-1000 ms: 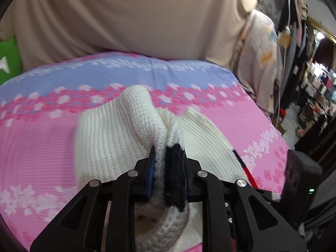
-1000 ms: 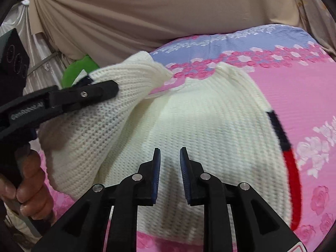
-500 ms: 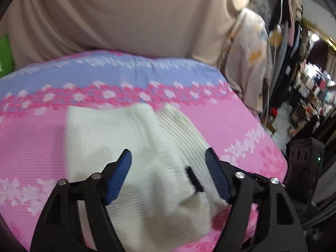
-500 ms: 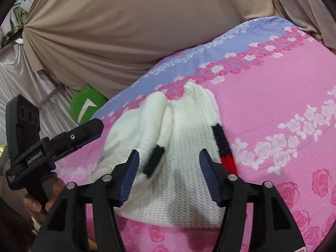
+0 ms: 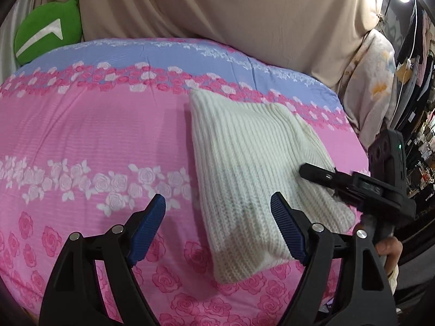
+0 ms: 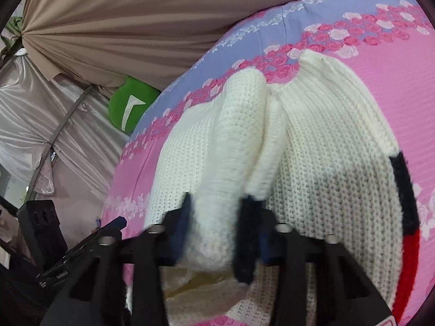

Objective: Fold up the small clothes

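A cream knit sweater lies folded on the pink flowered bed cover. My left gripper is open and empty, above the sweater's near left edge. My right gripper is shut on a bunched sleeve of the sweater, with its black cuff against the right finger. The sweater's body spreads beyond, with a black and red stripe at its right edge. In the left wrist view the right gripper rests at the sweater's right side.
A green cushion sits at the far left of the bed, also seen in the right wrist view. A beige curtain hangs behind the bed. Hanging fabric and shop clutter stand to the right.
My left gripper let go of the sleeve, opened and pulled back to the left. My right gripper moved in and shut on the bunched sleeve near its black cuff.
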`<state>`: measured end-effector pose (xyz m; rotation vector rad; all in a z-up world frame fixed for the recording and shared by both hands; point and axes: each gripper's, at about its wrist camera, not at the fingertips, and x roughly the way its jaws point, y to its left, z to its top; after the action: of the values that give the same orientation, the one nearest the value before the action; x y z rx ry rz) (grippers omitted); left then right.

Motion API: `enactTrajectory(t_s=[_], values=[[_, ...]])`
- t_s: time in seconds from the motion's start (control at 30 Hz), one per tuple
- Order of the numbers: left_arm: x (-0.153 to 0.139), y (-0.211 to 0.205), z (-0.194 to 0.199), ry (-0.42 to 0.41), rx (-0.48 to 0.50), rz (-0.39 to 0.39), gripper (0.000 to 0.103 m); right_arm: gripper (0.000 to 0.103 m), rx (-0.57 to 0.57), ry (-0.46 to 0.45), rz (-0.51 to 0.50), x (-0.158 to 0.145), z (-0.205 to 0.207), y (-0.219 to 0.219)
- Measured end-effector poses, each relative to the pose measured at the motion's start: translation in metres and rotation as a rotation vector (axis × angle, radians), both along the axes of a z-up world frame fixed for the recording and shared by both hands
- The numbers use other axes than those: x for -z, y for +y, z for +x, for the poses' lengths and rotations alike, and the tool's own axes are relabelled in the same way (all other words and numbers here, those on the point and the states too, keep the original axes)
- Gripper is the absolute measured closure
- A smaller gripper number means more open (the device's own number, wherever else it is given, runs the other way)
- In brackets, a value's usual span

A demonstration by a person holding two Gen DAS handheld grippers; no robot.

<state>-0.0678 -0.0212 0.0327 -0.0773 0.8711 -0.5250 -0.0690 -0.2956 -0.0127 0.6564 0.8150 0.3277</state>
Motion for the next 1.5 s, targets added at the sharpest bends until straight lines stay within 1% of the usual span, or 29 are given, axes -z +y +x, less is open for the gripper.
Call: enactTrajectory(t_s=[0.07,0.13,0.2,0.27,0.33,0.37,0.4,0.47,0.5,0.57,0.6,0.67,0.73,0.87,0.9,0.93,0.97,1.0,1.03,1.07,1.1,1.17,1.23,1.3,1.33,1.37,1.4,1.47,1.5], values=[[-0.001,-0.004,-0.002,-0.010,0.013,0.001,0.026,0.079,-0.010,-0.089,0.043,-0.020,-0.010,-0.009],[-0.003,-0.012,-0.004,-0.028,0.033,0.005,0.026,0.080,0.004,-0.173,0.056,-0.040,-0.026,-0.024],[-0.003,-0.022,-0.006,-0.038,0.057,0.011,0.026,0.080,0.073,-0.229,0.006,-0.052,-0.046,-0.042],[0.001,-0.036,-0.007,-0.033,0.098,0.014,0.026,0.080,0.147,-0.204,-0.062,-0.044,-0.055,-0.060],[0.008,-0.050,-0.006,-0.018,0.132,0.021,0.026,0.079,0.198,-0.103,-0.131,-0.017,-0.051,-0.076],[0.013,-0.060,-0.005,-0.010,0.148,0.028,0.026,0.075,0.218,-0.032,-0.163,0.003,-0.045,-0.084],[0.016,-0.067,-0.004,-0.003,0.157,0.038,0.026,0.071,0.227,-0.008,-0.149,0.016,-0.044,-0.089],[0.023,-0.081,-0.002,-0.004,0.169,0.068,0.026,0.067,0.241,-0.032,-0.041,0.020,-0.055,-0.100],[0.026,-0.086,-0.003,-0.008,0.167,0.088,0.026,0.064,0.255,-0.048,-0.041,0.013,-0.063,-0.102],[0.028,-0.093,-0.006,-0.012,0.175,0.099,0.026,0.058,0.299,-0.103,-0.099,-0.006,-0.082,-0.100],[0.028,-0.094,-0.007,-0.016,0.178,0.101,0.026,0.055,0.296,-0.126,-0.120,-0.015,-0.090,-0.098],[0.028,-0.099,-0.011,-0.036,0.181,0.123,0.026,0.037,0.257,-0.181,-0.143,-0.029,-0.109,-0.088],[0.029,-0.101,-0.014,-0.046,0.182,0.145,0.025,0.034,0.205,-0.194,-0.181,-0.036,-0.120,-0.072],[0.039,-0.108,-0.016,-0.028,0.189,0.179,0.025,0.034,0.138,-0.165,-0.236,-0.019,-0.128,-0.043],[0.041,-0.109,-0.016,-0.031,0.184,0.192,0.025,0.037,0.137,-0.162,-0.246,-0.014,-0.127,-0.039],[0.043,-0.110,-0.016,-0.034,0.181,0.203,0.025,0.052,0.142,-0.156,-0.255,-0.010,-0.125,-0.039],[0.044,-0.111,-0.017,-0.038,0.175,0.215,0.025,0.082,0.147,-0.137,-0.259,-0.005,-0.122,-0.039],[0.044,-0.112,-0.017,-0.042,0.172,0.221,0.025,0.088,0.151,-0.132,-0.247,-0.005,-0.122,-0.042],[0.044,-0.112,-0.018,-0.046,0.170,0.228,0.025,0.088,0.159,-0.153,-0.219,-0.007,-0.126,-0.046],[0.044,-0.113,-0.020,-0.048,0.167,0.233,0.025,0.090,0.162,-0.202,-0.189,-0.015,-0.134,-0.050],[0.044,-0.112,-0.021,-0.050,0.165,0.235,0.024,0.090,0.166,-0.257,-0.176,-0.026,-0.145,-0.052],[0.043,-0.112,-0.023,-0.051,0.165,0.233,0.021,0.092,0.176,-0.320,-0.168,-0.040,-0.160,-0.055],[0.043,-0.114,-0.025,-0.056,0.161,0.243,0.021,0.092,0.188,-0.281,-0.179,-0.033,-0.159,-0.059],[0.046,-0.117,-0.025,-0.057,0.159,0.258,0.021,0.092,0.229,-0.134,-0.244,0.000,-0.145,-0.064],[0.048,-0.118,-0.025,-0.049,0.162,0.260,0.021,0.092,0.227,-0.051,-0.242,0.022,-0.136,-0.068],[0.051,-0.118,-0.024,-0.036,0.165,0.262,0.021,0.092,0.229,-0.033,-0.193,0.037,-0.133,-0.072],[0.053,-0.118,-0.024,-0.028,0.166,0.264,0.021,0.092,0.242,-0.058,-0.145,0.039,-0.137,-0.078],[0.055,-0.118,-0.024,-0.027,0.164,0.268,0.021,0.091,0.253,-0.057,-0.113,0.034,-0.141,-0.083],[0.054,-0.118,-0.024,-0.027,0.163,0.268,0.021,0.091,0.250,-0.056,-0.117,0.031,-0.140,-0.083]])
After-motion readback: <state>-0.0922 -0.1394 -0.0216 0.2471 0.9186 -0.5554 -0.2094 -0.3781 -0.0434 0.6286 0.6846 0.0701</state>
